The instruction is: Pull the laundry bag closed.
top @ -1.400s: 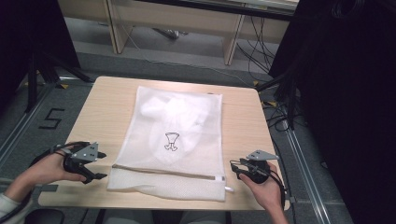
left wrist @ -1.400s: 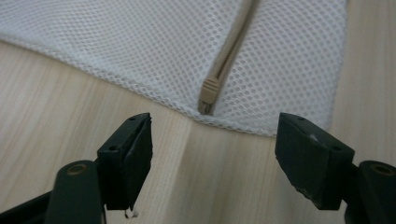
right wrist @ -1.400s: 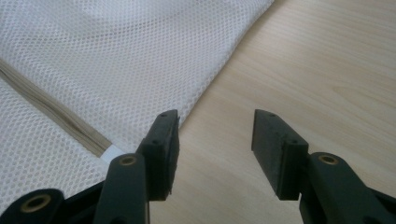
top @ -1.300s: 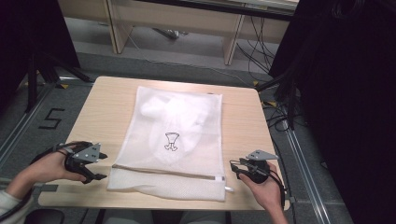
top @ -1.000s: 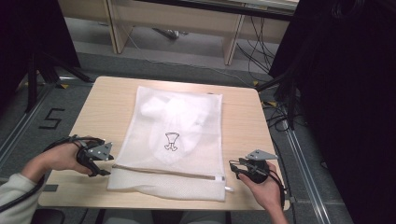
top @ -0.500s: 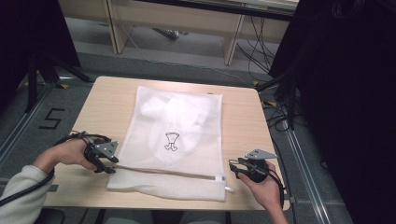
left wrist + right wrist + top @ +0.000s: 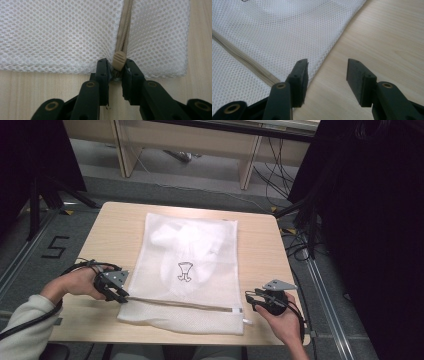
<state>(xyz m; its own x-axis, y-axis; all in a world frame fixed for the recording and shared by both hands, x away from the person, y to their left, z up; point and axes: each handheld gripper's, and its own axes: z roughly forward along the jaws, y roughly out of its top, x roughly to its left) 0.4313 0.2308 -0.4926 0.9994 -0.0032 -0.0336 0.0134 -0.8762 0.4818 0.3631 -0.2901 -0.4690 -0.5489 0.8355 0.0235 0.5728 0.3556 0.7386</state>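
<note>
1. In the left gripper view, the left gripper (image 7: 117, 68) was seen at the bottom centre of the frame, its jaws having just been closing. The tan zipper pull (image 7: 119, 60) stood between them, the pads seemingly pressed on its lower part.
2. In the right gripper view, the right gripper (image 7: 327, 72) was seen at the bottom with its jaws apart and nothing between them. One jaw overlapped the bag's edge and the other stood over bare wood.
3. In the high view, the white mesh laundry bag (image 7: 187, 270) was seen lying flat in the middle of the table (image 7: 115, 225). Its zipper (image 7: 185, 303) ran across the lower part of the frame, from the left gripper at lower left towards the right gripper at lower right.
4. A slip was judged possible: the pull was small and smooth, and only a narrow part of it appeared to be caught.
5. Because the bag's far end was not pinned by the right gripper, it was judged that the whole bag could be dragged or bunched when the pull was drawn, and mesh could be snagged in the teeth.
</note>
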